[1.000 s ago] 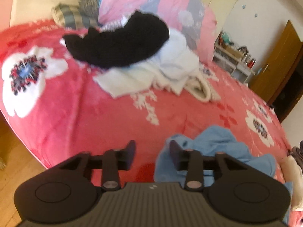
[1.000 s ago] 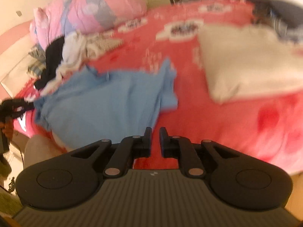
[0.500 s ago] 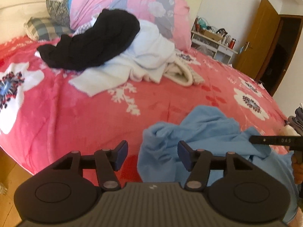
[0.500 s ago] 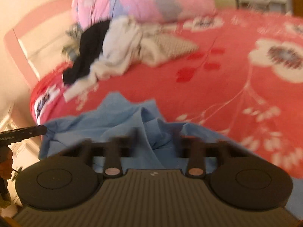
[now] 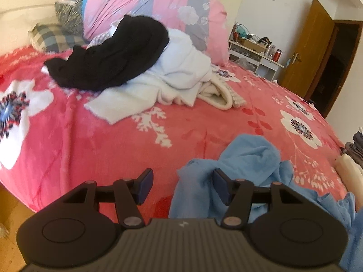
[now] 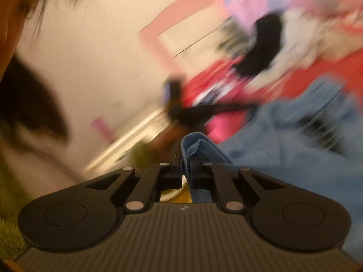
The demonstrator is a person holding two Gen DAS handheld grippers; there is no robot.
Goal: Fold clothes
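1. Your right gripper is pinched on an edge of the soft, thin blue cotton garment, which lies crumpled at the near edge of the red floral fleece bed cover. The bite looks small, so a fast pull may slip it out.
2. Your left gripper has just been opening; it stands spread, with blue cloth between the jaws but not pressed. Close it before you lift, or that side may sag.

A bed with a red, flower-printed blanket fills the room. At its far end lie a pink and grey quilt and a checked pillow. Far right, a white shelf (cluttered with small items) stands against the pale wall, beside a wooden door.
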